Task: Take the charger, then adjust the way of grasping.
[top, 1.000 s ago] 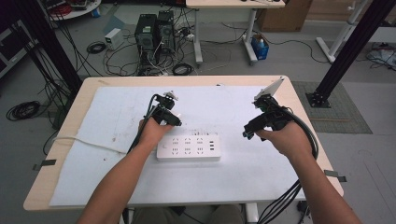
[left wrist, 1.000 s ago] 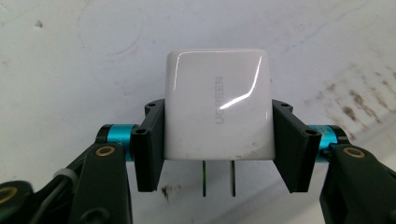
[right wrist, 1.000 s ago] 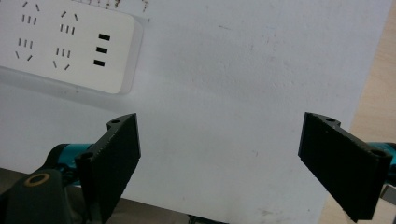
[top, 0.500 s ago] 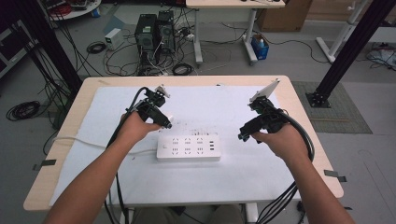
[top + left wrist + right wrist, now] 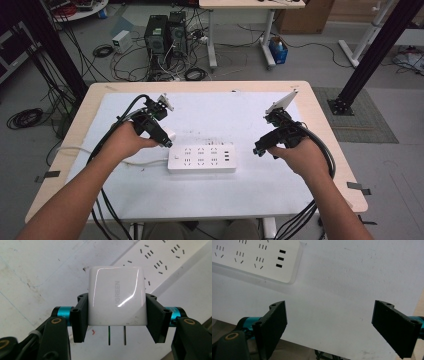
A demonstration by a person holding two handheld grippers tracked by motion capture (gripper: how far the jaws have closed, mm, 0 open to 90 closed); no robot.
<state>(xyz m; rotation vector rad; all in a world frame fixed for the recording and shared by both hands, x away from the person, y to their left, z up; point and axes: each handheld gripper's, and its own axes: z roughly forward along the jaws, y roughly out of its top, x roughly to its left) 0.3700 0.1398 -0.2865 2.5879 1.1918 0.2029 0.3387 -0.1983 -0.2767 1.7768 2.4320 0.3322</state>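
Above the mat, the left gripper clamps a white charger beside the strip; the right gripper hangs with jaws wide apart.

Overhead view and close gripper views share power strip.
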